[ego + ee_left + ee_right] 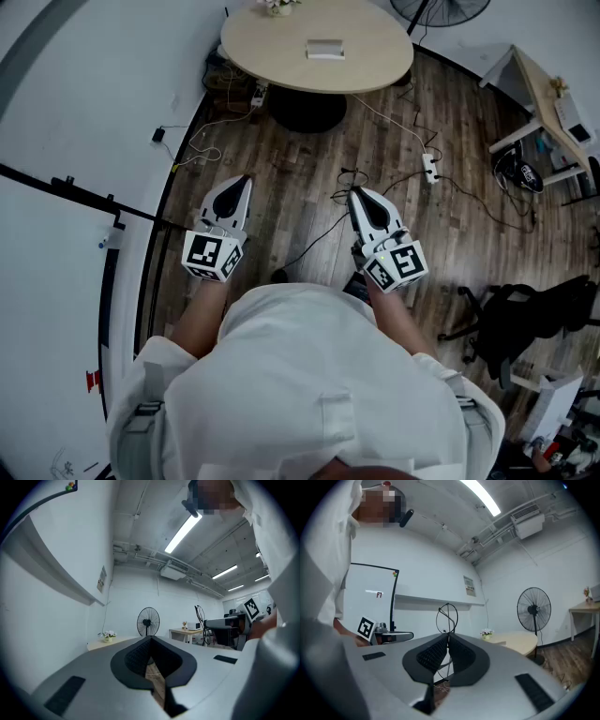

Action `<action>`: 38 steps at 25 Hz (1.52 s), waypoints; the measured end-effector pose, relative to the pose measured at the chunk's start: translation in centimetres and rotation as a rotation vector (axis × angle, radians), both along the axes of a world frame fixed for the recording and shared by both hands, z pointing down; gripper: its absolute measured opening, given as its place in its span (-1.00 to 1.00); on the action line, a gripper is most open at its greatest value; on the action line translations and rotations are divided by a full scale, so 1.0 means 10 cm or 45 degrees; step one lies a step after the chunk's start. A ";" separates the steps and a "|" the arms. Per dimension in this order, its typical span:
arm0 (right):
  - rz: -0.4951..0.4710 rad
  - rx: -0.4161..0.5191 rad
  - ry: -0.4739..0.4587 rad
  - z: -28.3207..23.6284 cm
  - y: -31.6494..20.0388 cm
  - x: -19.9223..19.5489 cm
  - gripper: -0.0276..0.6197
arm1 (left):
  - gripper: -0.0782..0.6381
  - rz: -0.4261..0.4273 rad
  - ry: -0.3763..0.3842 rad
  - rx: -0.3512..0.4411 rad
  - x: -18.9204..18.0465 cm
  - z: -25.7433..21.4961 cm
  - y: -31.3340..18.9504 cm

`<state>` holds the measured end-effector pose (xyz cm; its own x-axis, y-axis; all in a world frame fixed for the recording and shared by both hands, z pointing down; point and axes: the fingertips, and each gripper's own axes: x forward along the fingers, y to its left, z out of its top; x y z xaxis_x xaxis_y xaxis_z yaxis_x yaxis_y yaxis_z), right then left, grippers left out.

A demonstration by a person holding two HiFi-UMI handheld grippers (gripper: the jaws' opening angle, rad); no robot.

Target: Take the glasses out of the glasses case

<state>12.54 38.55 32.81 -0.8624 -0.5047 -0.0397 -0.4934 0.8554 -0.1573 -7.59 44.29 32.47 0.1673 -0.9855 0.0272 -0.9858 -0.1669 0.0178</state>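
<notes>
A pale rectangular case [324, 49], apparently the glasses case, lies shut on the round beige table [272, 56] well ahead of me; no glasses show. Both grippers hang in front of the person's body above the wooden floor, far short of the table. My left gripper [244, 180] is shut, its jaws meeting tip to tip with nothing between them [151, 638]. My right gripper [354, 192] is likewise shut and empty [448, 634]. The table's edge shows in the left gripper view [112, 642] and in the right gripper view [520, 641].
Cables and a power strip [429, 165] trail over the floor between me and the table. A black office chair [511, 314] stands at right, a wooden desk [548, 98] behind it. A standing fan [148, 620] is beyond the table, flowers [277, 6] on it. A whiteboard frame [66, 187] runs along the left.
</notes>
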 end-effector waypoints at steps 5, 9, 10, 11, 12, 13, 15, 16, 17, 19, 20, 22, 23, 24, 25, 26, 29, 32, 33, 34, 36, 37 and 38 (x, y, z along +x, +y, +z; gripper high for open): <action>-0.009 -0.023 -0.015 0.13 -0.13 0.32 -0.82 | -0.75 -0.065 0.086 -0.003 0.32 0.14 -0.02; 0.016 0.030 0.003 0.17 -0.07 0.59 -0.82 | -0.75 -0.013 0.098 -0.035 0.59 0.30 0.01; 0.028 0.048 0.009 0.16 -0.08 0.68 -0.82 | -0.75 0.005 0.089 -0.033 0.67 0.29 0.00; 0.044 0.059 0.013 0.16 -0.11 0.78 -0.82 | -0.75 0.021 0.082 -0.029 0.74 0.28 -0.02; 0.064 0.063 0.013 0.17 -0.14 0.89 -0.82 | -0.75 0.036 0.077 -0.026 0.82 0.27 -0.05; 0.085 0.060 0.011 0.17 -0.18 1.01 -0.82 | -0.75 0.050 0.073 -0.024 0.90 0.26 -0.07; 0.123 0.046 0.004 0.20 -0.25 1.26 -0.82 | -0.75 0.090 0.061 -0.024 1.08 0.26 -0.10; 0.138 0.040 -0.003 0.21 -0.28 1.37 -0.82 | -0.75 0.114 0.058 -0.023 1.16 0.27 -0.11; 0.148 0.039 -0.011 0.22 -0.30 1.48 -0.82 | -0.75 0.135 0.061 -0.023 1.24 0.27 -0.13; 0.159 0.046 -0.025 0.23 -0.32 1.67 -0.82 | -0.75 0.162 0.082 -0.023 1.35 0.29 -0.16; 0.162 0.048 -0.029 0.23 -0.33 1.76 -0.82 | -0.75 0.174 0.092 -0.023 1.41 0.30 -0.19; 0.162 0.035 -0.037 0.24 -0.34 1.94 -0.82 | -0.75 0.193 0.107 -0.035 1.56 0.30 -0.25; 0.158 0.024 -0.039 0.27 -0.35 2.02 -0.82 | -0.75 0.202 0.110 -0.046 1.64 0.30 -0.28; 0.154 0.010 -0.041 0.31 -0.35 2.10 -0.82 | -0.75 0.212 0.112 -0.053 1.73 0.31 -0.29; 0.150 -0.006 -0.044 0.36 -0.35 2.18 -0.82 | -0.75 0.220 0.117 -0.054 1.80 0.31 -0.30; 0.145 -0.021 -0.046 0.41 -0.34 2.25 -0.82 | -0.75 0.222 0.122 -0.053 1.86 0.32 -0.31; 0.133 -0.042 -0.033 0.54 -0.32 2.44 -0.82 | -0.75 0.196 0.127 -0.076 2.00 0.41 -0.32; 0.136 -0.052 -0.038 0.60 -0.30 2.59 -0.82 | -0.75 0.186 0.131 -0.102 2.12 0.50 -0.34; 0.144 -0.056 -0.043 0.61 -0.30 2.64 -0.82 | -0.75 0.194 0.130 -0.107 2.17 0.50 -0.35; 0.155 -0.060 -0.051 0.61 -0.30 2.70 -0.82 | -0.75 0.208 0.126 -0.110 2.24 0.49 -0.35; 0.176 -0.070 -0.071 0.60 -0.31 2.79 -0.82 | -0.75 0.237 0.115 -0.111 2.35 0.45 -0.38; 0.182 -0.073 -0.078 0.59 -0.31 2.81 -0.82 | -0.75 0.245 0.112 -0.108 2.38 0.42 -0.39; 0.185 -0.074 -0.081 0.59 -0.31 2.81 -0.82 | -0.75 0.248 0.111 -0.104 2.38 0.40 -0.40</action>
